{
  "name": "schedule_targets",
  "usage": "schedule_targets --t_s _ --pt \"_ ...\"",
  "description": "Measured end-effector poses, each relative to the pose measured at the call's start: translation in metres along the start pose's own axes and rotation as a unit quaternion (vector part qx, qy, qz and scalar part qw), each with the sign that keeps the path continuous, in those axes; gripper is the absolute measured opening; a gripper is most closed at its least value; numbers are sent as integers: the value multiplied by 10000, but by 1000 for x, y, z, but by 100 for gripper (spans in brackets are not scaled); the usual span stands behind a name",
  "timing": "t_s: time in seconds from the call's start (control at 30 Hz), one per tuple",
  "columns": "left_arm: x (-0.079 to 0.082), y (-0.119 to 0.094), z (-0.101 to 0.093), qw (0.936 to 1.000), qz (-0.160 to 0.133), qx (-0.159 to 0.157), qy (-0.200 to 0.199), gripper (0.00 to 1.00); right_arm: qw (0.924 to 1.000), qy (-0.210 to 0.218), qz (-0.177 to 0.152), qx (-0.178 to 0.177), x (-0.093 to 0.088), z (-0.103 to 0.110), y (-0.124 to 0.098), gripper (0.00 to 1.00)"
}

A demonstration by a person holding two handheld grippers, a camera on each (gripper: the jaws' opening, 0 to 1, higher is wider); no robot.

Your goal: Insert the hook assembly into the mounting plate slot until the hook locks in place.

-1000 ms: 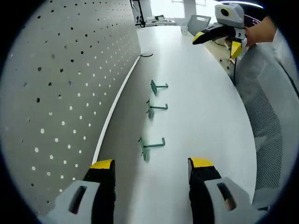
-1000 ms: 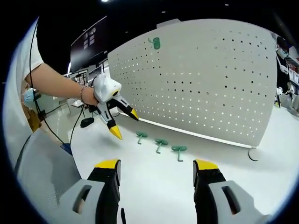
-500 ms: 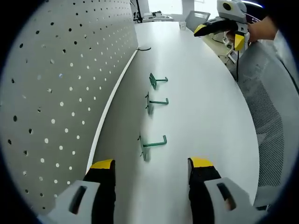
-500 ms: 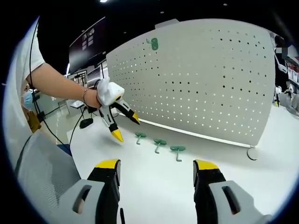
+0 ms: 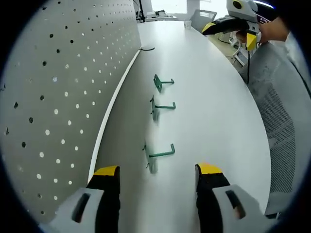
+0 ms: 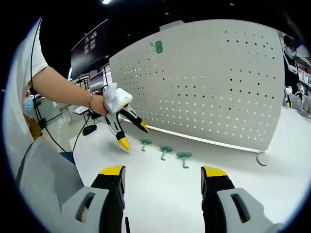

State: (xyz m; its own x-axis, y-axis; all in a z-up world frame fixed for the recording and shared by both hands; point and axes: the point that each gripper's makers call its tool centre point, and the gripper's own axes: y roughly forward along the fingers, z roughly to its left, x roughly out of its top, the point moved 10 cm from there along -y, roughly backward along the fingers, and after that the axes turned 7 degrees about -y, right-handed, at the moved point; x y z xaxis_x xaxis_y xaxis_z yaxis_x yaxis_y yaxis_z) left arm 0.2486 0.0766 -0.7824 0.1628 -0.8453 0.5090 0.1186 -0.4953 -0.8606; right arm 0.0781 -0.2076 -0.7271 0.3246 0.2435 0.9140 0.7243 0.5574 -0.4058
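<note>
Three green hooks lie in a row on the white table near the foot of the pegboard: the nearest hook, the middle hook and the far hook. In the right gripper view they show as hooks in front of the white pegboard, which carries one mounted green hook near its top. My left gripper is open and empty just short of the nearest hook; from the other side it appears as the left gripper, hovering beside the row. My right gripper is open and empty, back from the hooks.
The pegboard runs along the left of the left gripper view. A black cable loop lies at its far end. A mesh chair stands past the table's right edge. A person's arm reaches in from the left.
My left gripper has dropped lower and closer to the row of hooks. The right gripper has hardly moved.
</note>
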Motion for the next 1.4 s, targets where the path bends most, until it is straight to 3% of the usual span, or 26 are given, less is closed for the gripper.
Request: schedule_targets --t_s 0.43,1.03,1.4 --pt "-2 10 -4 9997 172 -95 106 60 10000 46 -41 -33 1 0 -2 60" --pt "-6 12 -5 9994 48 -243 -262 55 9999 60 -37 -90 2 -1 -3 59" --pt "-6 12 -5 9992 2 -260 -288 55 9999 52 -15 -97 1 -1 -3 58"
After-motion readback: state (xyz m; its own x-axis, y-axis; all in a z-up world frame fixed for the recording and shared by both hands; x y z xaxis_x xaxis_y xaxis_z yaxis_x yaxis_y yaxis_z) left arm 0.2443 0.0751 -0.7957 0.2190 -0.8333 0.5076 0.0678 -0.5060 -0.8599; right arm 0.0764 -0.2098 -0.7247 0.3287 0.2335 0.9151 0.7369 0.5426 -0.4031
